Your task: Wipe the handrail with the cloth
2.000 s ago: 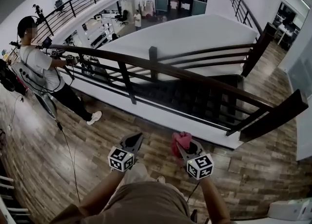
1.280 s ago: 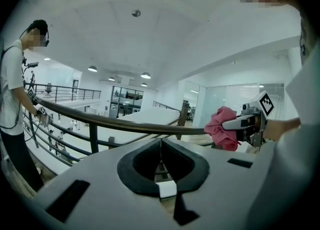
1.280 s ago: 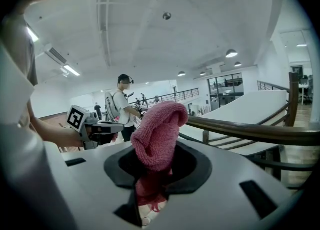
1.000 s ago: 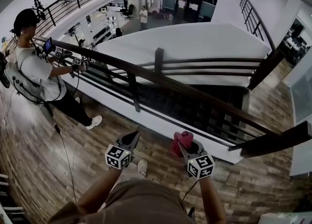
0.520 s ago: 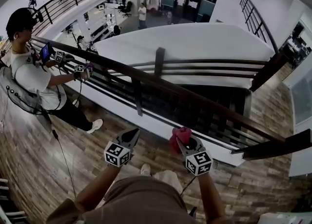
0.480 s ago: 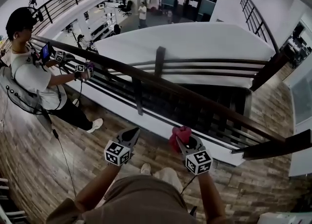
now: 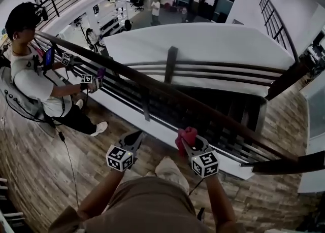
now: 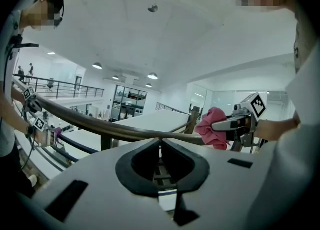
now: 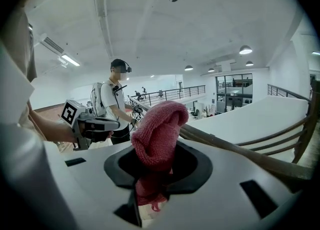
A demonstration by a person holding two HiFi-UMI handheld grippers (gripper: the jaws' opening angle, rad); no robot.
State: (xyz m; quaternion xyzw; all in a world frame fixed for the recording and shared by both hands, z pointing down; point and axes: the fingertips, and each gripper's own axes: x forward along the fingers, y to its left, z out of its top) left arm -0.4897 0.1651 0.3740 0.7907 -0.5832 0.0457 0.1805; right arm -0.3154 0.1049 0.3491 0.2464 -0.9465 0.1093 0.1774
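My right gripper (image 7: 187,144) is clamped on a bunched-up pink knit cloth (image 7: 186,136), and my left gripper (image 7: 136,136) is closed on nothing. The cloth's near the smooth, rounded dark wood handrail (image 7: 133,77), not touching it yet.

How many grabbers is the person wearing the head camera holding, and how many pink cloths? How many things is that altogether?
grippers: 2, the left gripper and the right gripper
pink cloth: 1
total: 3
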